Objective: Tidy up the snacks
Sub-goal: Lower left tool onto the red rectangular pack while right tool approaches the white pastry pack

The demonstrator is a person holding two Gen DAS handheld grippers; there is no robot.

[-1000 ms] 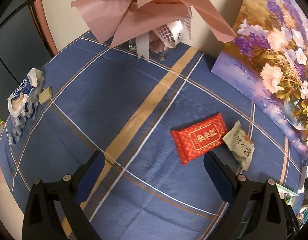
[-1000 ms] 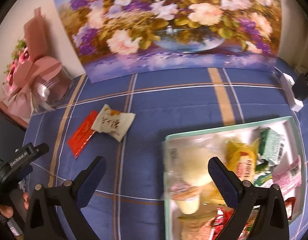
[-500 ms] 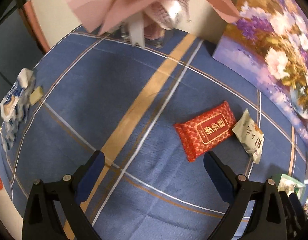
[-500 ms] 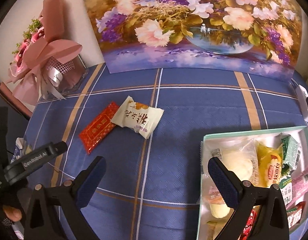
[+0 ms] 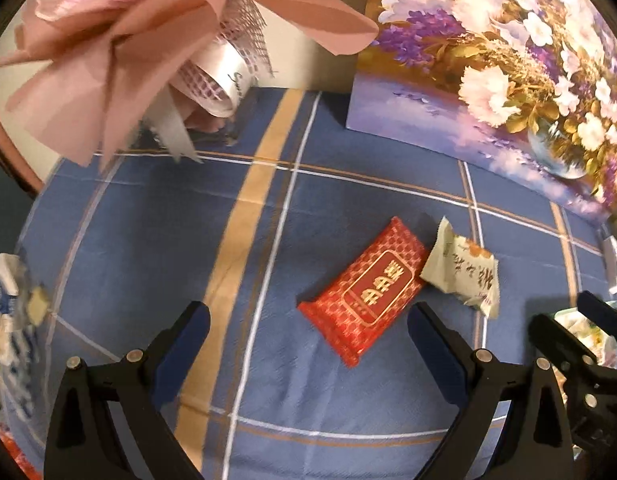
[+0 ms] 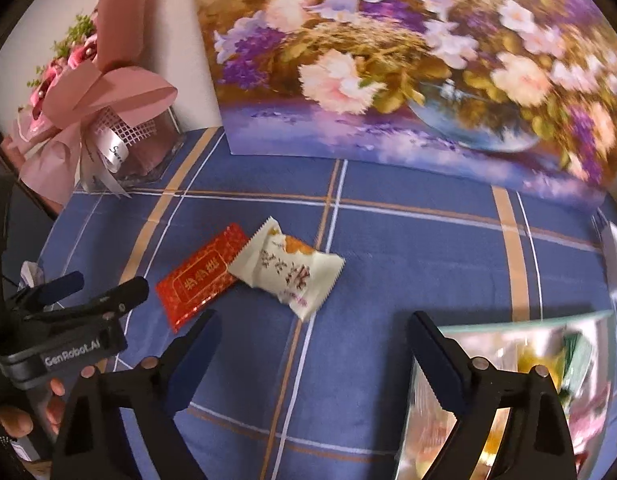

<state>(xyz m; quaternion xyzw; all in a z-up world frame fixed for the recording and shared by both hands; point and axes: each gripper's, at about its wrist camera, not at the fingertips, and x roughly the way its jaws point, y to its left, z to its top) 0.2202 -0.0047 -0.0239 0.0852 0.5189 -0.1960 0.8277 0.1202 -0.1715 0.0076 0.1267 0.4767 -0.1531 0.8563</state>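
The red packet (image 5: 364, 292) lies flat on the tabletop (image 5: 156, 240), long axis diagonal — far end touching the white packet (image 5: 464, 268). Left claw (image 5: 308, 330) spread wide, empty, red packet just ahead; right claw (image 6: 312, 340) closing — nothing between its jaws

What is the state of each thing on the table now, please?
Red snack packet: sealed, flat on the tablecloth, touching the white packet.
White snack packet: sealed, lying flat, one corner over the red packet.
Snack tray: holds several snacks.
Left hand-held gripper: open, nothing between its fingers.
Right hand-held gripper: jaws closing, nothing between them yet.
Bouquet: wrapped, upright in its clear holder.
Flower painting: leaning upright at the back.
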